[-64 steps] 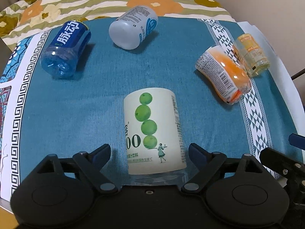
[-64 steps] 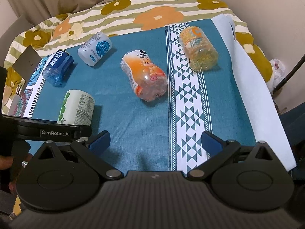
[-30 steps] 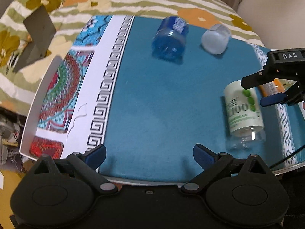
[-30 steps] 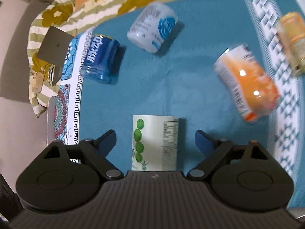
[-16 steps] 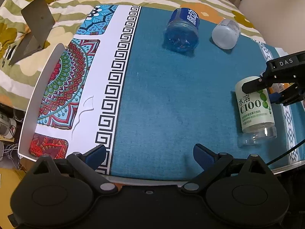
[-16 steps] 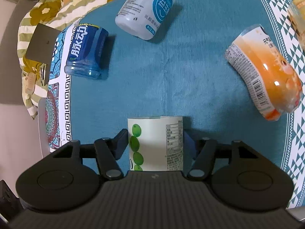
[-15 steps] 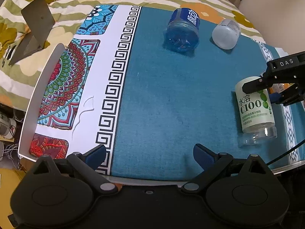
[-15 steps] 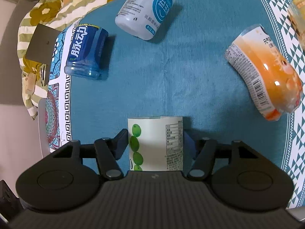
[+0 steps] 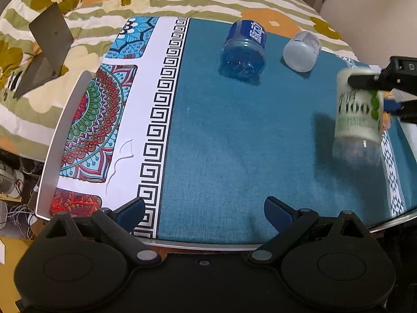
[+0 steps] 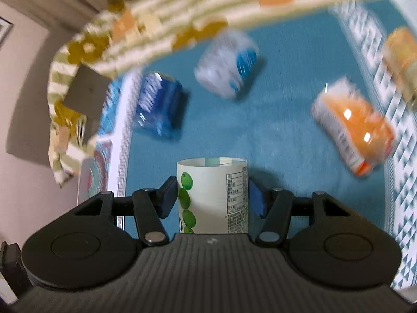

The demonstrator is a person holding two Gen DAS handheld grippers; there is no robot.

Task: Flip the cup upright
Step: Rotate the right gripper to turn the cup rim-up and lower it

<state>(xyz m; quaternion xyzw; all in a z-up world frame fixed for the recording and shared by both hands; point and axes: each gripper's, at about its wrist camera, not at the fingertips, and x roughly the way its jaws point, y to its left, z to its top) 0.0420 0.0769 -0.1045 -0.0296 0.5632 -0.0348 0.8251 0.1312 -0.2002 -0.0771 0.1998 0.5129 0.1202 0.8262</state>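
The cup with the pale green-dot label [image 10: 212, 195] sits between the fingers of my right gripper [image 10: 211, 195], which is shut on its sides. In the left wrist view the same cup [image 9: 358, 109] is blurred, lifted off the teal cloth at the right and tilted toward vertical, its clear end down, with the right gripper's fingers [image 9: 375, 80] clamped on it. My left gripper [image 9: 203, 208] is open and empty over the near edge of the cloth, well left of the cup.
A blue cup [image 9: 245, 49] and a white cup [image 9: 301, 50] lie on their sides at the far side of the teal cloth [image 9: 221, 130]. An orange cup [image 10: 354, 127] and a yellow cup [image 10: 401, 54] lie to the right. The table edge [image 9: 52, 140] is at the left.
My right gripper has closed on the green-dot cup, lifted it off the cloth and is swinging it toward vertical. The left gripper has barely moved.
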